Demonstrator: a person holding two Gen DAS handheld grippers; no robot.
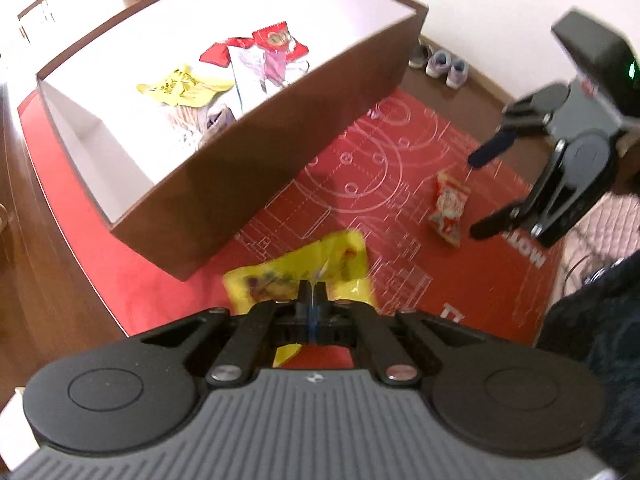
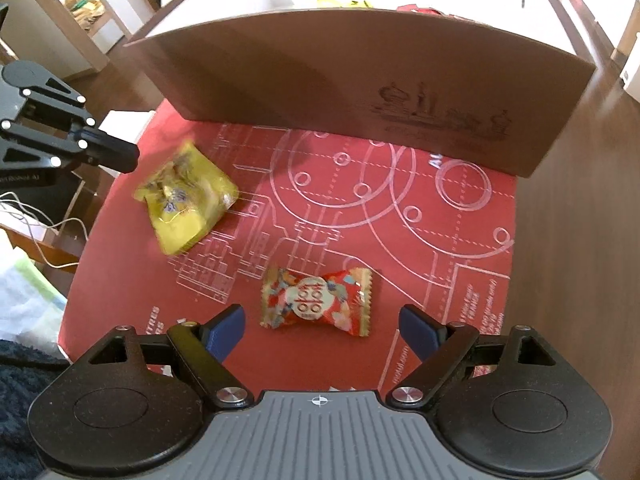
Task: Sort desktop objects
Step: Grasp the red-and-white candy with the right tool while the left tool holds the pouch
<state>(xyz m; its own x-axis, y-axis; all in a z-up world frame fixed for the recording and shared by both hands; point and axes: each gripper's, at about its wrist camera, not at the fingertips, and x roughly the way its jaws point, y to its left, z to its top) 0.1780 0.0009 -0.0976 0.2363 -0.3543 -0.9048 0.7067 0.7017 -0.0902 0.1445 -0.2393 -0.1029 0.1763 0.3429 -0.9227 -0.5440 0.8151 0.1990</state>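
My left gripper (image 1: 310, 290) is shut on the edge of a yellow snack packet (image 1: 296, 276), just in front of the brown box (image 1: 224, 184). In the right wrist view that packet (image 2: 186, 196) shows blurred beside the left gripper (image 2: 124, 156). A red candy packet (image 2: 316, 296) lies flat on the red mat (image 2: 440, 240). My right gripper (image 2: 322, 330) stands open just behind it, blue pads (image 2: 226, 330) on either side. The left wrist view shows the right gripper (image 1: 486, 194) open beside the red candy (image 1: 450, 214). Several snack packets (image 1: 224, 76) lie inside the white-lined box.
The box's tall brown wall (image 2: 320, 80) closes off the far side of the mat. Wooden tabletop (image 1: 60, 280) surrounds the mat. Shoes (image 1: 444, 64) sit on the floor beyond. White cables (image 2: 40, 220) trail at the left, and a dark sleeve (image 1: 600, 320) is at the right.
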